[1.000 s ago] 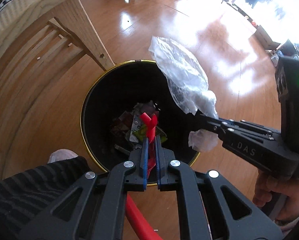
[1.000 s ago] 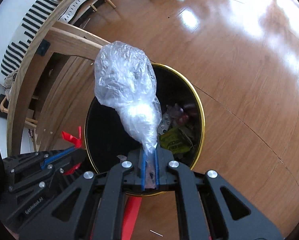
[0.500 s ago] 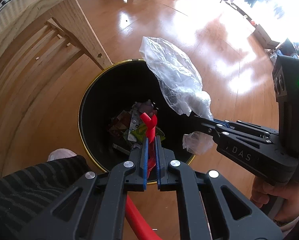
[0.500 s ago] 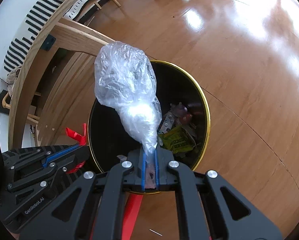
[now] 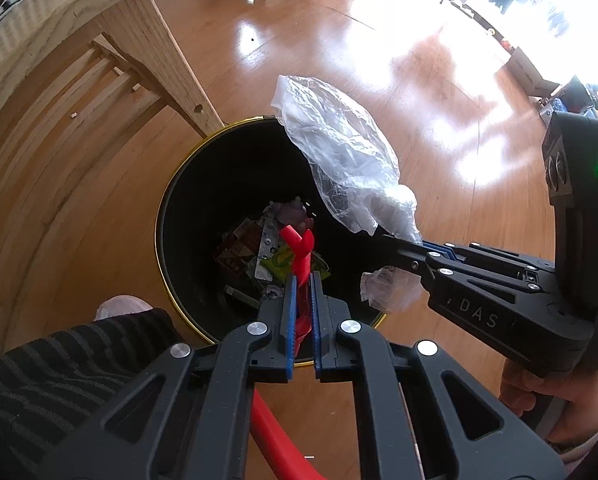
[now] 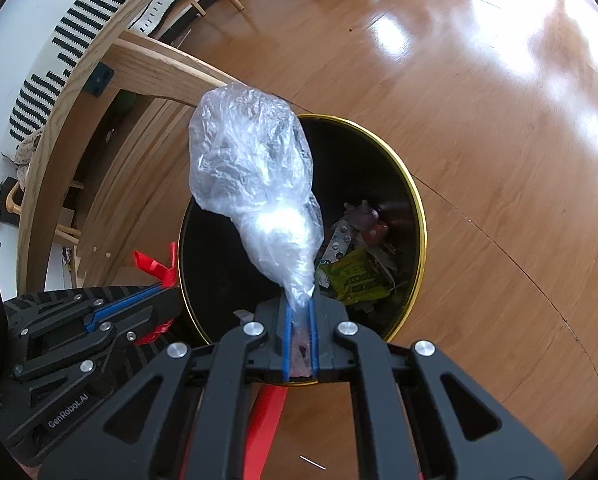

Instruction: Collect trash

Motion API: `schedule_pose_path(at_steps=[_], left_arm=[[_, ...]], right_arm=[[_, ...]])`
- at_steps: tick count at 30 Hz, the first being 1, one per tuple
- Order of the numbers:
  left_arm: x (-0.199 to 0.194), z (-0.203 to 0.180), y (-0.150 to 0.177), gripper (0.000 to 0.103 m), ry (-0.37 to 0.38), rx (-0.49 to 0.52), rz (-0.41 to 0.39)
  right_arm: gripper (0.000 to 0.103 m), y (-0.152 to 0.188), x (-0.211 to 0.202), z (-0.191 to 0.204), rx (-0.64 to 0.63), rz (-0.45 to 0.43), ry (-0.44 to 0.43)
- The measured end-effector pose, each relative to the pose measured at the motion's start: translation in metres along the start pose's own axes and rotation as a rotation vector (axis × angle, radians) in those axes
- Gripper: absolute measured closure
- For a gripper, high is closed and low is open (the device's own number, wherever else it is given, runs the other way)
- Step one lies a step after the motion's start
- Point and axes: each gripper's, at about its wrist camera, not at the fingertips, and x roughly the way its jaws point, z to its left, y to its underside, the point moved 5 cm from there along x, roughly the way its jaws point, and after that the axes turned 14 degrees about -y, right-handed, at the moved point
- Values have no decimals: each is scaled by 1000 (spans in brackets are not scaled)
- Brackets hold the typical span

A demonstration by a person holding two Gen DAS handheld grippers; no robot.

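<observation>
Two grippers over a black bin [image 5: 179, 216] with a gold rim, down on a shiny wood floor [image 5: 439, 128]. In the left gripper [image 5: 302, 280], a red strip [image 5: 301, 252], pinched tight between the blue pads [image 5: 290, 320]. Strip standing up out of the tips, long way running straight on from the fingers, top end curled and split in two, pointing out over the bin's mouth. More red hanging down under the tool. From the right camera, same strip [image 6: 155, 266] just left of the bin's rim [image 6: 417, 200], tips up and to the left. In the right gripper [image 6: 299, 300], a clear bag [image 6: 255, 184], squeezed at its thin neck between the blue pads [image 6: 287, 332]. Fat crinkly end far from the tool, thin end at the tips. Long way running on from the fingers, leaning a bit to the left, over the left side of the bin. From the left camera, bag [image 5: 339, 152] slanting up and left from the right gripper [image 5: 415, 252], fat end above the far rim, a small bit of plastic hanging below the tips. Down in the bin, old trash [image 6: 355, 268]: a green wrapper, a silver pill sheet, some purple stuff. Wooden furniture [image 5: 167, 64] right behind the bin. A hand [image 5: 551, 396] on the right tool's grip, a striped sleeve [image 5: 59, 372] low on the left.
</observation>
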Motion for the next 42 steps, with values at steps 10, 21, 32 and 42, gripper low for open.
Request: schedule_pose_path(at_steps=[10, 21, 32, 42], left_arm=[[3, -3, 2, 6, -50, -9, -5], [-78, 18, -9, 6, 40, -100, -245], [-225, 238, -8, 6, -187, -402, -494], [-232, 411, 27, 6, -481, -676, -495]], right_arm=[[5, -8, -13, -15, 148, -47, -30], [6, -34, -85, -10, 106, -371, 57], [6, -144, -69, 196, -291, -363, -79], [21, -146, 89, 377, -472, -63, -52]])
